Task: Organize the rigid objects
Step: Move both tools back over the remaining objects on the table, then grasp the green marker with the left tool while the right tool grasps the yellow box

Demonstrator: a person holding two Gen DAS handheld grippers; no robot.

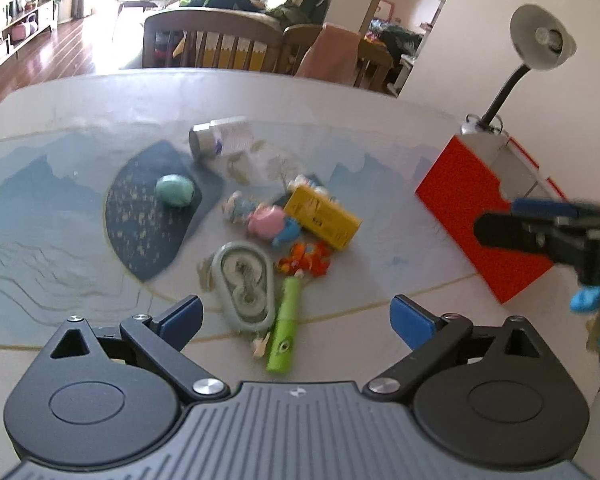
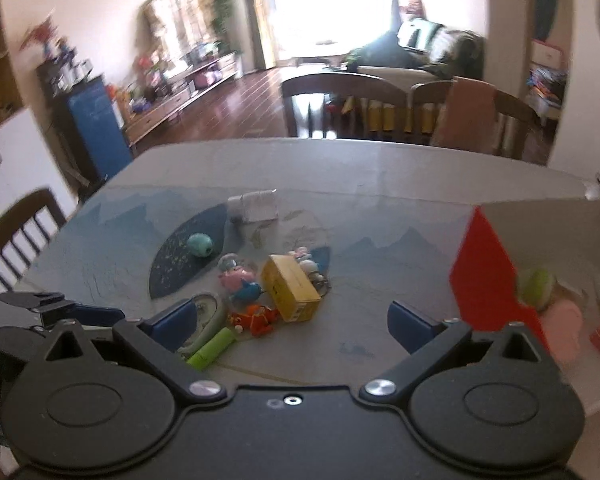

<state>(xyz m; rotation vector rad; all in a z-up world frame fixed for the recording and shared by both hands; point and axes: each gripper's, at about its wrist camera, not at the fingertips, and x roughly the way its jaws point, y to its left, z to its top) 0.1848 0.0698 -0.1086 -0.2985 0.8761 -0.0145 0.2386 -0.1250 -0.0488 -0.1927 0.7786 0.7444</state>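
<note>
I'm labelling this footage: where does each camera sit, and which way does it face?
Left wrist: on the left tool, looking down across the table at the toy pile; its open fingers show, and the right tool at right.
Right wrist: on the right tool, facing the same pile and the red box; its open fingers show, the left tool at left.
Shared: yellow box, green ball, chairs.
</note>
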